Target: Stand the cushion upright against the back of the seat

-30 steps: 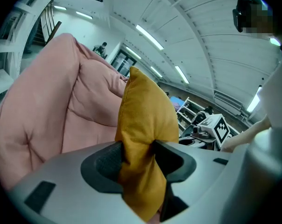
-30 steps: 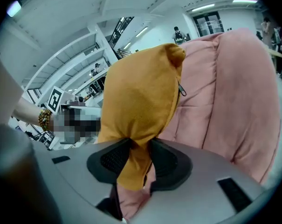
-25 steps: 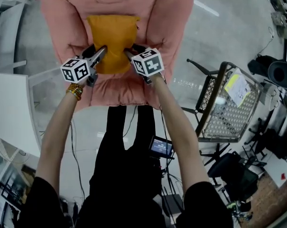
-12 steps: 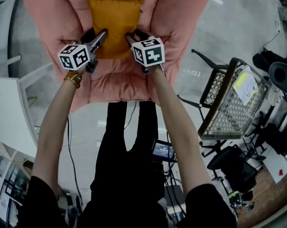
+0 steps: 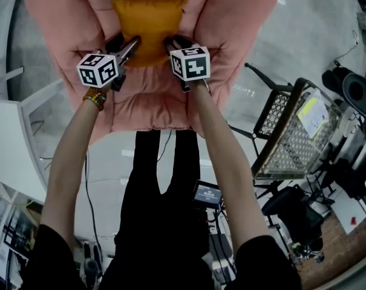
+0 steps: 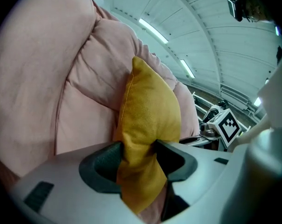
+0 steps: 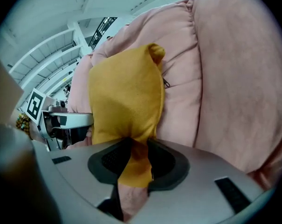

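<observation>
An orange cushion [image 5: 149,24] stands upright against the back of the padded pink seat [image 5: 231,35]. My left gripper [image 5: 133,42] pinches its lower left corner, and my right gripper [image 5: 169,42] pinches its lower right corner. In the left gripper view the cushion [image 6: 150,111] is squeezed between the dark pads of the left gripper [image 6: 138,149], whose jaws are opening. In the right gripper view the cushion [image 7: 124,94] narrows into the right gripper [image 7: 138,147], whose jaws are closing on the fabric. The pink backrest [image 7: 224,78] rises behind it.
A wire mesh cart [image 5: 291,141] stands to the right of the seat, with black chair bases and cables beyond it. A white table [image 5: 7,144] is at the left. A small screen device [image 5: 207,193] lies on the floor by the person's legs.
Both grippers have sunk with the cushion toward the seat, keeping hold of its lower corners. The seat now fills more of the top of the head view.
</observation>
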Available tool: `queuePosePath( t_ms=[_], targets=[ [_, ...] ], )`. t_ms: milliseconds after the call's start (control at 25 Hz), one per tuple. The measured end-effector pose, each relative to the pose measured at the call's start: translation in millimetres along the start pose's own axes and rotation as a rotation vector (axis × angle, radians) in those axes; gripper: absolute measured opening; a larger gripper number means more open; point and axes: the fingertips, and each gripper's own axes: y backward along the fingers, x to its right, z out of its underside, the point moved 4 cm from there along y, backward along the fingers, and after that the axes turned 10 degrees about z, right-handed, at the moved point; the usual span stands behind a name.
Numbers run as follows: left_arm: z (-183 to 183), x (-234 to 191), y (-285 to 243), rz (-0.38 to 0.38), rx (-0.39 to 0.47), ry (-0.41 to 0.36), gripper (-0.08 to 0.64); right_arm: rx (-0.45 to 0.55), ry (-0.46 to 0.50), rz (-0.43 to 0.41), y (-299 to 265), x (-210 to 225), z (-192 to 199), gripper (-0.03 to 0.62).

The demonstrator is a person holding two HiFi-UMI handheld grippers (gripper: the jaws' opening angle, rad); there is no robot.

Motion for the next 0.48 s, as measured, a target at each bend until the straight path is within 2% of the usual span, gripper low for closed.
queuePosePath(
  t_ms=[280, 480],
  targets=[
    [5.3, 17.8, 12.8, 0.004, -0.057, -0.070, 0.230, -0.022, -0.030, 0.004, 16.6, 5.3, 8.6, 0.124],
    [11.3, 32.6, 29.4, -0.025, -0.050, -0.056, 0.230, -0.028, -0.007, -0.024, 36.3, -1.5, 12.9, 0.124]
  ],
)
